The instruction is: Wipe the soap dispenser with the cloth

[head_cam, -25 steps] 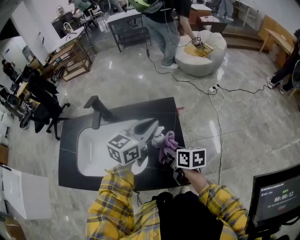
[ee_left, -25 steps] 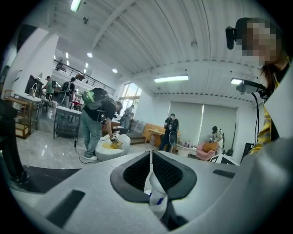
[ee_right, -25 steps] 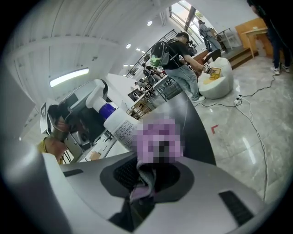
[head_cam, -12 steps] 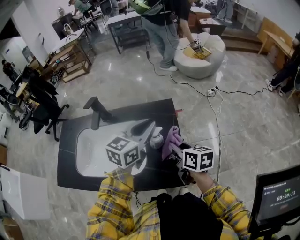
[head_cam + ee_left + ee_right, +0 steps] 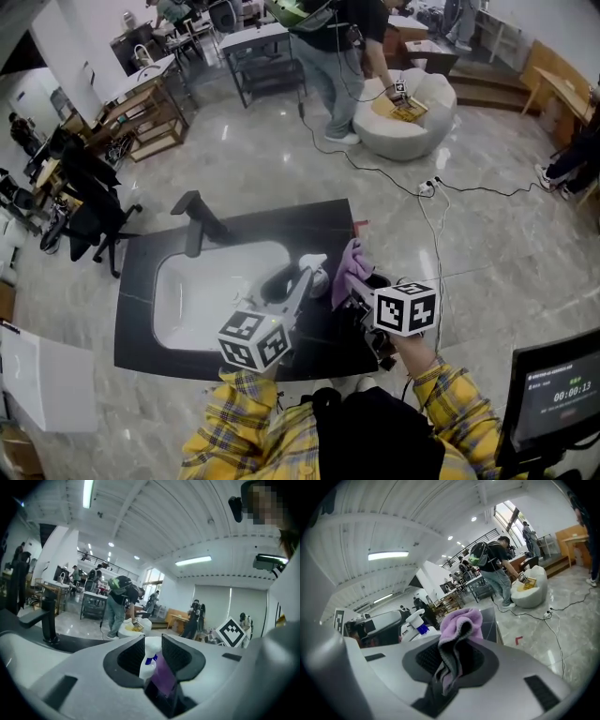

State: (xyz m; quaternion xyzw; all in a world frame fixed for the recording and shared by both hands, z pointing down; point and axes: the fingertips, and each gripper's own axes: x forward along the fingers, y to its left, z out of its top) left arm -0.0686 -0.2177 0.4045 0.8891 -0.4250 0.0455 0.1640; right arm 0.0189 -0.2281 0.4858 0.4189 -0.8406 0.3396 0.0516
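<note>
The white soap dispenser with a blue collar stands on the black countertop at the sink's right edge. It shows between the tips of my left gripper. Those jaws are opening, and in the left gripper view the dispenser sits in the gap with the pads off it. My right gripper is shut on the purple cloth, raised just right of the dispenser. In the right gripper view the cloth bunches over the jaws, with the dispenser to its left.
A white sink basin is set in the countertop, with a dark faucet at its far side. A person stands by a white beanbag across the glossy floor. A cable and power strip lie to the right. A monitor stands at the lower right.
My left gripper has drawn back toward me and its jaws have parted round the dispenser. My right gripper has lifted the cloth up and a little to the right, off the dispenser.
</note>
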